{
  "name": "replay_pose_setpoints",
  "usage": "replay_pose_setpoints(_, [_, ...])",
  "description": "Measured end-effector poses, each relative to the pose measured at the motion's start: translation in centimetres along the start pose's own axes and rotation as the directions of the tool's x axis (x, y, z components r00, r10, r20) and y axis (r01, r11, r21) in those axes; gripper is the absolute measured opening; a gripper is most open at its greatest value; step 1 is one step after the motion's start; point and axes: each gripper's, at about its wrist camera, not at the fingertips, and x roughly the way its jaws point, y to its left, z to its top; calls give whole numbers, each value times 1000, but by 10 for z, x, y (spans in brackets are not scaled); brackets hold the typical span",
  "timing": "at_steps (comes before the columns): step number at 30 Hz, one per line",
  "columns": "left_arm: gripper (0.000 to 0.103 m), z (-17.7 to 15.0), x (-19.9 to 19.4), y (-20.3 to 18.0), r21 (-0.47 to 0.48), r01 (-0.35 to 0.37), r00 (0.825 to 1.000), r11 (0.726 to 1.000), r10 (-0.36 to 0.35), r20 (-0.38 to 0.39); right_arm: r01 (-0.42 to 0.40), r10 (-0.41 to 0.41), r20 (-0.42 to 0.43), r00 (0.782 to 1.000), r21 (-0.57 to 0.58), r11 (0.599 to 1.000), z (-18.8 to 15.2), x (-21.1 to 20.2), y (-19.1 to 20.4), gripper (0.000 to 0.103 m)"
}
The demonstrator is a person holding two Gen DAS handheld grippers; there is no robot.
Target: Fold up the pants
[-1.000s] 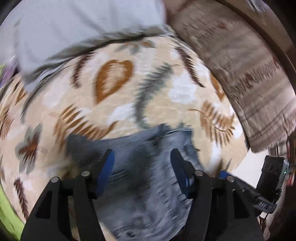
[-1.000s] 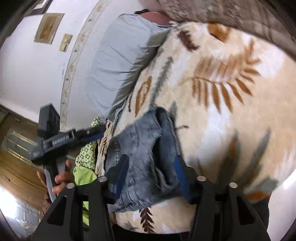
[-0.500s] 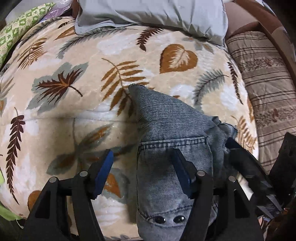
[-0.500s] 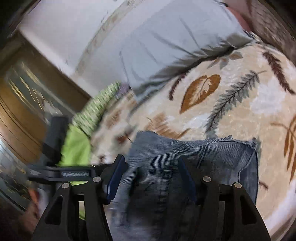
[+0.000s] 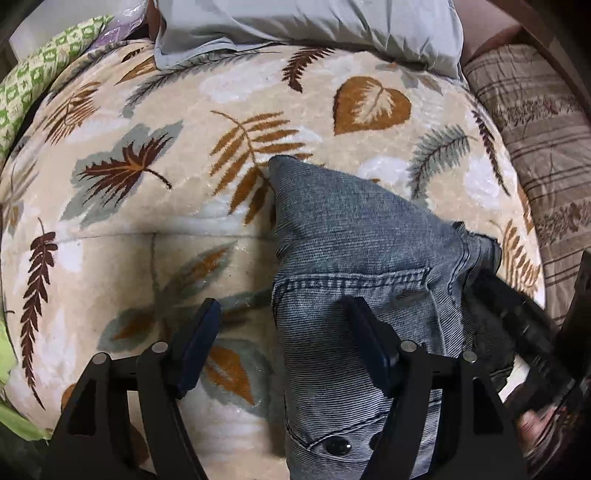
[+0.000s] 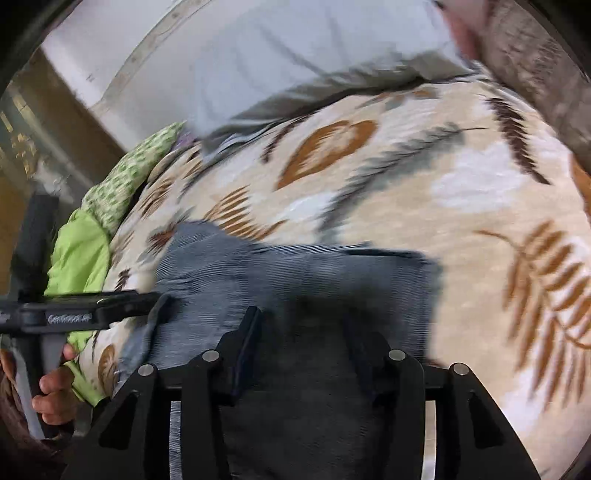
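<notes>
Grey-blue denim pants (image 5: 354,258) lie bunched on a leaf-patterned blanket (image 5: 147,229), with the waistband and two buttons near the bottom of the left wrist view. My left gripper (image 5: 284,332) is open; its right finger rests over the denim, its left finger over the blanket. In the right wrist view the pants (image 6: 295,273) spread under my right gripper (image 6: 303,343), which is open just above the cloth. The left gripper (image 6: 92,314) shows there at the pants' left edge, touching the fabric. The right wrist view is blurred.
A grey pillow (image 5: 314,22) lies at the far end of the bed. A green patterned cloth (image 5: 33,81) sits at the left edge. A brown striped blanket (image 5: 535,129) lies on the right. A white wall (image 6: 129,48) stands behind.
Both grippers have swung over the pants; the left view has closed in slightly on the waistband. The right gripper has moved down closer over the denim.
</notes>
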Motion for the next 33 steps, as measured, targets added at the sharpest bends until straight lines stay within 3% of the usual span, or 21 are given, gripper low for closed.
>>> replay_pose_setpoints(4, [72, -4, 12, -6, 4, -18, 1000, 1000, 18, 3, -11, 12, -21, 1000, 73, 997, -2, 6, -29, 45])
replay_pose_setpoints(9, [78, -4, 18, -7, 4, -26, 1000, 1000, 26, 11, 14, -13, -24, 1000, 43, 999, -5, 16, -28, 46])
replay_pose_setpoints(17, [81, -6, 15, -5, -17, -28, 999, 999, 29, 20, -9, 10, -13, 1000, 93, 996, -3, 10, -30, 48])
replay_pose_setpoints(21, [80, -10, 8, -6, -12, -34, 999, 999, 34, 23, -28, 28, 0, 1000, 130, 991, -7, -10, -28, 63])
replay_pose_setpoints(28, [79, -37, -31, 3, -28, 64, 998, 998, -63, 26, -52, 50, 25, 998, 55, 997, -30, -56, -4, 63])
replay_pose_setpoints(31, [80, -55, -31, 0, -8, 54, 998, 998, -54, 17, -16, 16, 10, 1000, -4, 1000, -41, -59, 3, 63])
replay_pose_setpoints(33, [81, -65, -26, -1, 11, 18, 999, 1000, -19, 33, 49, -50, -23, 998, -56, 997, -49, -51, 5, 63])
